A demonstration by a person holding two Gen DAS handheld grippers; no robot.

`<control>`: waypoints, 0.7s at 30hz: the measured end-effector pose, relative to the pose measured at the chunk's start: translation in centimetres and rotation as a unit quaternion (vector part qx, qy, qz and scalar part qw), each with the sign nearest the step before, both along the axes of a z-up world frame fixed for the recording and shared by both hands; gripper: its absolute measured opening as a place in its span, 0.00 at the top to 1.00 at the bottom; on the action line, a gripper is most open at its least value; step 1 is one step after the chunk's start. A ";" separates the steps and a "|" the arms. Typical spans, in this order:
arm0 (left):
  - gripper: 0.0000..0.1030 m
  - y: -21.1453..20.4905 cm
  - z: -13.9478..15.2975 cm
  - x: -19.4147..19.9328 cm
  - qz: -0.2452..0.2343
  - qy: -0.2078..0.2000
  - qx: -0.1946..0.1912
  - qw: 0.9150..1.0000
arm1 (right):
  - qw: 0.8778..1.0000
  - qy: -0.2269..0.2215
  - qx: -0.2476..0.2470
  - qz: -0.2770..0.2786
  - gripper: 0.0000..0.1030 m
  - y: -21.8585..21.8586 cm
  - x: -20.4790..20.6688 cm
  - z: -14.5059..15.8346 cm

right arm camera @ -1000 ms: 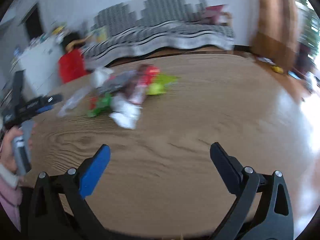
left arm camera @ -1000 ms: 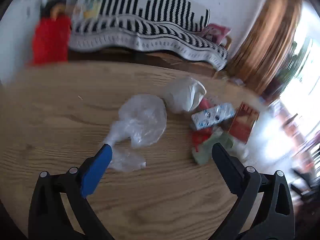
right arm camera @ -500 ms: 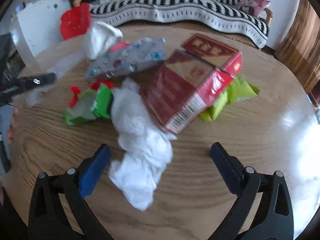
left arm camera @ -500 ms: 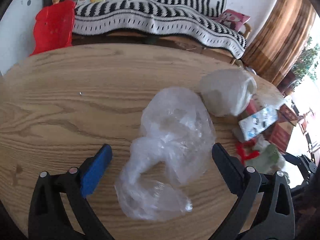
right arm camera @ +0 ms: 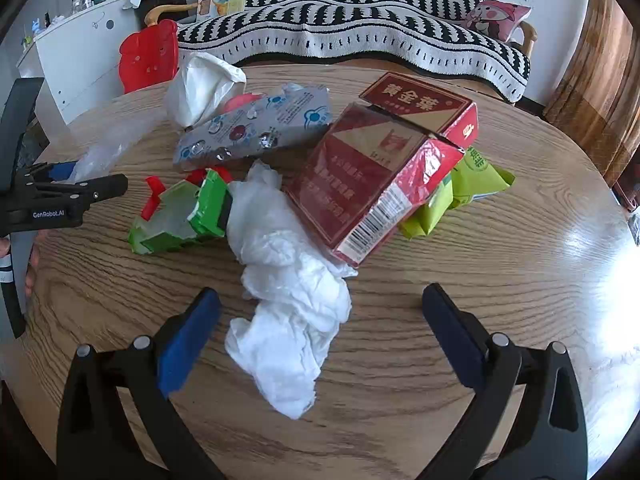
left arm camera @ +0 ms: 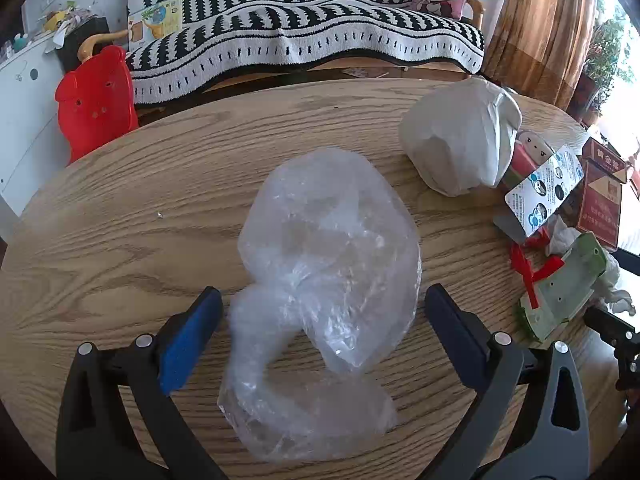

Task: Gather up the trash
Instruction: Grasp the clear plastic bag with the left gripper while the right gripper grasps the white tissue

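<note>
A crumpled clear plastic bag [left arm camera: 328,280] lies on the wooden table [left arm camera: 120,208], between the fingers of my open left gripper [left arm camera: 322,300]. My open right gripper [right arm camera: 320,300] straddles a crumpled white tissue [right arm camera: 288,296]. Behind the tissue lie a red carton [right arm camera: 372,184], a second red box [right arm camera: 420,108], a green wrapper [right arm camera: 184,216], a yellow-green packet [right arm camera: 460,188], a silver blister pack [right arm camera: 256,132] and a white bag [right arm camera: 204,84]. The left gripper shows at the left of the right wrist view [right arm camera: 92,184].
A red plastic chair [left arm camera: 96,108] stands beyond the table's far left edge. A striped sofa [left arm camera: 304,28] and a white cabinet [right arm camera: 80,48] stand behind. The white bag [left arm camera: 460,140] and the trash pile [left arm camera: 560,240] lie right of the clear bag.
Both grippers moved forward and lower over the table. The clear bag now lies between my left fingers, and the white tissue lies between my right fingers.
</note>
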State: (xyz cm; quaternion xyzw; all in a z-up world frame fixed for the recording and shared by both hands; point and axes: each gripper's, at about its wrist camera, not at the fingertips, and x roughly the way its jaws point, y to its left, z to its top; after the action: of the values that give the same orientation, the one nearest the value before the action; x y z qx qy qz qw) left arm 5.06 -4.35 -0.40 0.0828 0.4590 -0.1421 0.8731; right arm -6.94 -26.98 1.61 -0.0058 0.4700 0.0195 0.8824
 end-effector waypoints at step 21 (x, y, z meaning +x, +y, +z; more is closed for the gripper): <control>0.05 0.0 0.2 -0.2 0.007 0.000 0.001 1.000 | 1.000 -0.001 0.001 -0.001 0.05 0.0 -0.1 -0.1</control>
State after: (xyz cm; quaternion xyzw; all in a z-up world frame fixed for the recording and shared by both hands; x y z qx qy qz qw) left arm 4.88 -4.30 -0.19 0.0805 0.4600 -0.1350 0.8739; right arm -7.05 -26.95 1.52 -0.0045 0.4695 0.0187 0.8827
